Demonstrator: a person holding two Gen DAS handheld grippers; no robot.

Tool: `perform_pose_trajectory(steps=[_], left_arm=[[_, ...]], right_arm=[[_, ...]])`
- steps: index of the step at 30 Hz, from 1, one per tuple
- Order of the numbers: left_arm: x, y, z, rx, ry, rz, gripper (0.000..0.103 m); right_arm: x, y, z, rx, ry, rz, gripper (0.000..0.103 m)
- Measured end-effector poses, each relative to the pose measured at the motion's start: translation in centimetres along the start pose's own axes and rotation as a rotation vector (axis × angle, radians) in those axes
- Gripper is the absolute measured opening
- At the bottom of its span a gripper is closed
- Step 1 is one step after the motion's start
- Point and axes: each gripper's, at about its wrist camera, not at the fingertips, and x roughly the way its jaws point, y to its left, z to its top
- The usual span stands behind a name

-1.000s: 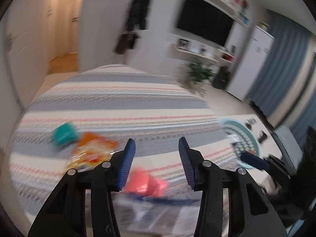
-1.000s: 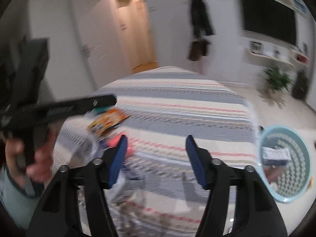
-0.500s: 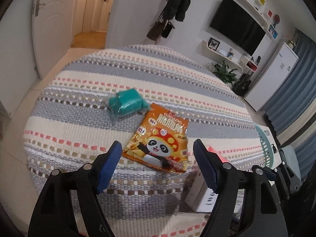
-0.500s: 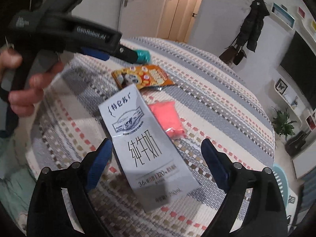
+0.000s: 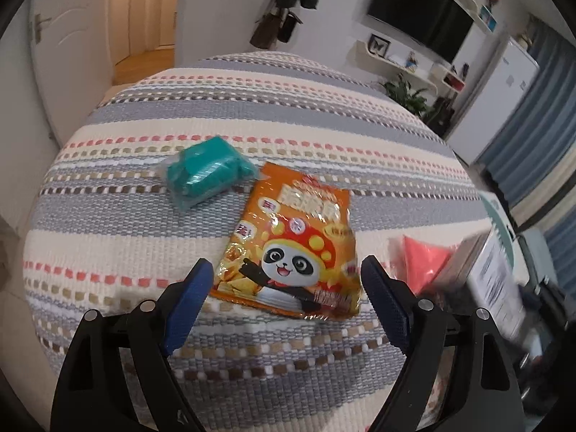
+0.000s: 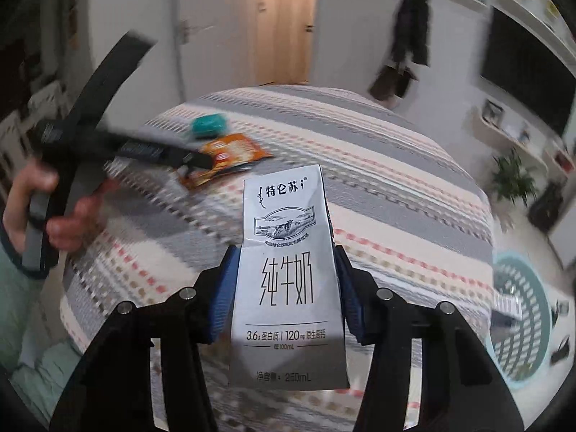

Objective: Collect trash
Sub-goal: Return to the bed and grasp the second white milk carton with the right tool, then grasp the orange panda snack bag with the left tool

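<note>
My right gripper (image 6: 286,252) is shut on a grey milk carton (image 6: 288,280) and holds it above the striped cloth. My left gripper (image 5: 286,273) is open, its fingers on either side of the near end of an orange panda snack bag (image 5: 295,241) lying flat on the cloth. A teal packet (image 5: 207,172) lies just beyond the bag to the left. A pink packet (image 5: 424,255) lies to the right, next to the blurred carton (image 5: 493,277). In the right wrist view the snack bag (image 6: 230,158) and teal packet (image 6: 208,124) lie behind the left gripper.
The striped cloth (image 5: 144,244) covers a round surface. A teal basket (image 6: 522,306) stands on the floor at the right, with some items inside. A potted plant (image 6: 511,176), shelves and a TV line the far wall.
My right gripper has closed on the milk carton and lifted it off the cloth. My left gripper has moved closer to the snack bag.
</note>
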Motion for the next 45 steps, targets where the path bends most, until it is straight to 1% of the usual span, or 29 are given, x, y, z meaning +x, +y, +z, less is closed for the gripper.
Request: perform_pose_trajectory(steps=[2,7,12,14,15,17,20,26,28,30,31,32,33,34,36,40,42,43,44,45], left_arm=[[0.4,-0.8,-0.2,0.026,0.013,-0.010,0.083],[1.3,-2.2,-0.2,0.078,0.018,0.062,0.088],[1.8,-3.2,0.1,0.115,0.007,0.125,0.085],[1.9,-3.7,0.0,0.133,0.000,0.143,0.084],[1.9,-3.9,-0.1,0.139,-0.006,0.149,0.084],[1.5,-3.9,-0.5,0.141,-0.022,0.143,0.083],[1.0,-3.9,-0.9,0.133,-0.039,0.124,0.081],[0.0,-3.9,-1.2,0.112,-0.068,0.038,0.073],[-0.1,-4.1,-1.3,0.118,-0.078,0.030,0.064],[-0.6,-4.4,-1.7,0.125,-0.089,0.003,0.047],[-0.8,-4.5,-1.7,0.127,-0.089,-0.018,0.036],[-0.8,-4.8,-1.8,0.128,-0.085,-0.031,0.021],[-0.6,-4.7,-1.8,0.126,-0.067,-0.041,0.013],[0.0,-4.6,-1.8,0.118,-0.040,-0.044,0.008],[0.4,-4.3,-2.0,0.111,-0.038,-0.041,0.005],[-0.1,-3.3,-1.9,0.080,-0.042,-0.077,0.006],[-0.8,-2.9,-1.9,0.077,-0.055,-0.080,0.023],[-1.1,-2.8,-1.9,0.079,-0.064,-0.076,0.046],[-1.6,-2.3,-2.0,0.082,-0.083,-0.056,0.060],[-2.0,-1.8,-2.1,0.079,-0.098,-0.034,0.061]], right_arm=[[-0.1,-1.7,0.0,0.057,0.003,-0.018,0.049],[-0.1,-4.0,-0.2,0.124,0.004,-0.025,0.049],[-0.3,-5.3,-0.2,0.158,0.001,-0.029,0.049],[-0.7,-6.0,-0.2,0.188,-0.009,-0.012,0.049],[-1.0,-6.6,-0.2,0.212,-0.024,0.012,0.049],[-1.6,-6.8,-0.2,0.238,-0.047,0.032,0.049],[-2.0,-7.5,0.1,0.262,-0.065,0.023,0.049],[-1.8,-9.3,-0.1,0.318,-0.061,0.023,0.049],[-1.6,-9.6,-0.3,0.328,-0.056,0.017,0.049],[-1.5,-10.0,-0.4,0.342,-0.057,0.023,0.049],[-1.6,-10.1,-0.4,0.345,-0.058,0.023,0.049],[-1.6,-10.1,-0.4,0.346,-0.058,0.019,0.049],[-1.6,-10.2,-0.4,0.347,-0.059,0.016,0.049],[-1.6,-10.3,-0.5,0.348,-0.059,0.017,0.049],[-1.6,-10.5,-0.6,0.351,-0.061,0.017,0.049],[-1.3,-10.7,-0.7,0.360,-0.054,0.017,0.049],[-1.2,-10.9,-0.8,0.362,-0.053,0.020,0.049],[-1.2,-10.9,-0.8,0.363,-0.052,0.021,0.049],[-1.1,-10.9,-0.8,0.363,-0.051,0.024,0.049],[-1.0,-10.9,-0.9,0.362,-0.049,0.026,0.049]])
